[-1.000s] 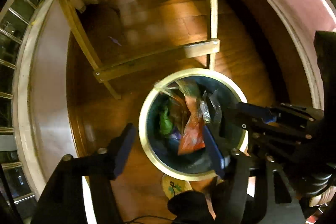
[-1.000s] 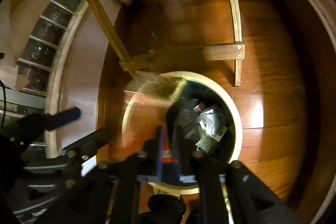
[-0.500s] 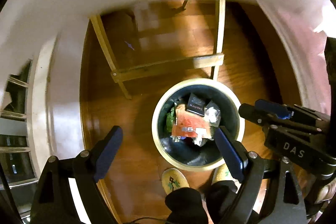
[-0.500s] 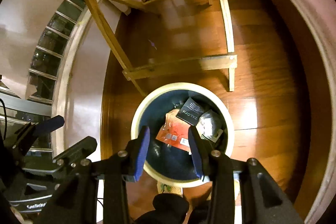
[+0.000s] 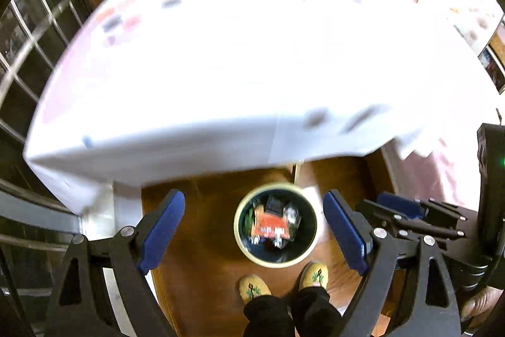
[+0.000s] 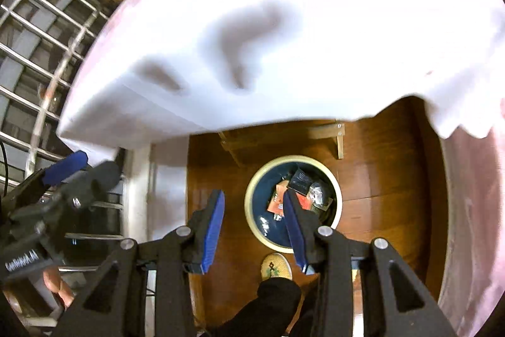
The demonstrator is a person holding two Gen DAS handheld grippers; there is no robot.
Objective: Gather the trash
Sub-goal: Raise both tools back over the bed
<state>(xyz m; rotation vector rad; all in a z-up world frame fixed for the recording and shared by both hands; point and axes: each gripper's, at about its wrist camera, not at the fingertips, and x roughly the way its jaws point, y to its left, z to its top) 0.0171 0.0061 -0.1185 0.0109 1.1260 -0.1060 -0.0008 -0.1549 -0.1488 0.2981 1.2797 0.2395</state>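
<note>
A round cream-rimmed bin (image 5: pixel 243 237) stands on the wooden floor far below both grippers; it also shows in the right wrist view (image 6: pixel 337 204). Inside lie an orange wrapper (image 5: pixel 268 221), a black packet (image 6: pixel 300 179) and a crumpled clear wrapper (image 6: pixel 318 195). My left gripper (image 5: pixel 254 229) is open wide and empty, high above the bin. My right gripper (image 6: pixel 254 226) is open and empty, also high above the bin. A table with a white cloth (image 5: pixel 221 68) fills the upper part of both views, with blurred small items at its far side.
The cloth-covered table (image 6: pixel 284 21) hangs over the floor just beyond the bin. The person's slippered feet (image 5: pixel 252 288) stand beside the bin. A glazed cabinet (image 6: pixel 38 21) is on the left. A wooden table brace (image 6: pixel 331 131) shows under the cloth.
Both grippers have risen from just above the bin to above table height. The right gripper opened and let the orange wrapper drop into the bin. The tabletop has come into view.
</note>
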